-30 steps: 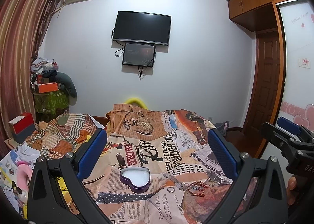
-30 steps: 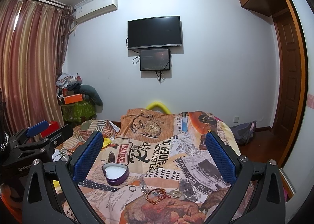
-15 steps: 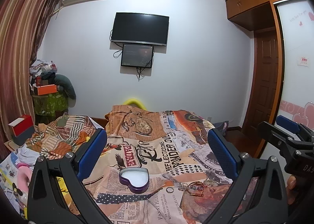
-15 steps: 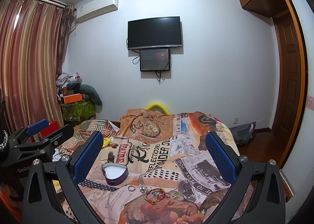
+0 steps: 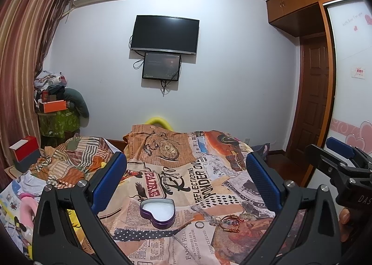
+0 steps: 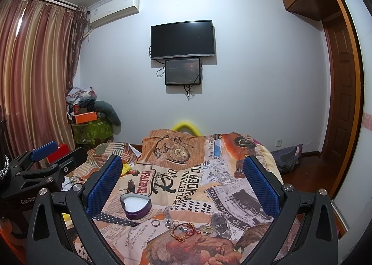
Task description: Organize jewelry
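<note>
Blue ribbed pads line the black fingers of both grippers, and each pair is spread wide with nothing between them. The left gripper [image 5: 186, 181] hovers above the near end of a bed whose newspaper-print patchwork bedspread [image 5: 162, 172] is orange, cream and black; the right gripper [image 6: 182, 181] hovers over the same bed just beside it, its body showing at the right edge of the left wrist view.

Nearest on the bedspread lies a loose cluster of jewelry: a coiled red-and-gold bracelet [image 6: 184, 230], a plain silver ring [image 6: 155, 222] to its left, a small gold ring [image 6: 207, 230] to its right, and a pale silvery chain piece [image 6: 171, 220] just behind the bracelet. These pieces lie near one another; whether any touch is too small to tell.

A little farther back and to the left sits an open purple heart-shaped tin with white padding inside [image 6: 136, 205], apart from the cluster and holding no jewelry.

Beyond the bed, a yellow curved object [image 6: 186, 125] peeks over its far edge. On the white wall hang a black television [image 6: 182, 39] and a smaller dark screen [image 6: 183, 72] beneath it. Striped reddish curtains [image 6: 34, 74] hang at left, a wooden door [image 6: 341, 93] stands at right.
</note>
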The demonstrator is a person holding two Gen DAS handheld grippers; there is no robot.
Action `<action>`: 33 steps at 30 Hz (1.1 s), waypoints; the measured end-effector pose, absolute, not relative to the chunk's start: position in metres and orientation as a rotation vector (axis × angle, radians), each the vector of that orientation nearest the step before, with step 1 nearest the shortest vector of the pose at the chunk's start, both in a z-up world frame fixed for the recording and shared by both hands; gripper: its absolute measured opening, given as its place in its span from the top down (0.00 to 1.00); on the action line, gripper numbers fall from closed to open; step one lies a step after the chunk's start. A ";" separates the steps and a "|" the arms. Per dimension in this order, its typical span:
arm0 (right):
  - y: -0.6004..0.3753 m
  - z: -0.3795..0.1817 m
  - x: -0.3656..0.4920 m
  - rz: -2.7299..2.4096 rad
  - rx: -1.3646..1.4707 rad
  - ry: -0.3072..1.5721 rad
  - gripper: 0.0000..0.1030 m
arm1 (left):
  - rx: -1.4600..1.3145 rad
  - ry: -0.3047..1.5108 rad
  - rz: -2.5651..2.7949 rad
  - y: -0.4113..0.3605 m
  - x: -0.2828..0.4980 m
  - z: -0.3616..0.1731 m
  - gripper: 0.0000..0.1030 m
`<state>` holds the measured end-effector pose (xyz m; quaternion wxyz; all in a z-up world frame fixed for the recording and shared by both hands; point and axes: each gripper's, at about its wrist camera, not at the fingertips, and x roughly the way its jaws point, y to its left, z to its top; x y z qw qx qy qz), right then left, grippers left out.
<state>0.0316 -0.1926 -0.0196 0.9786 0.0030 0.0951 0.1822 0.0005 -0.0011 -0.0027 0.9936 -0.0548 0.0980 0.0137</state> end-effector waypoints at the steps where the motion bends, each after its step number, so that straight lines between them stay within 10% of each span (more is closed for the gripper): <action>1: -0.193 -0.019 0.031 0.366 0.007 0.192 0.00 | -0.110 0.196 0.028 -0.001 0.000 -0.003 0.00; 33: -0.218 -0.092 0.107 0.265 0.035 0.491 0.00 | -0.182 0.529 0.017 0.008 0.092 -0.076 0.00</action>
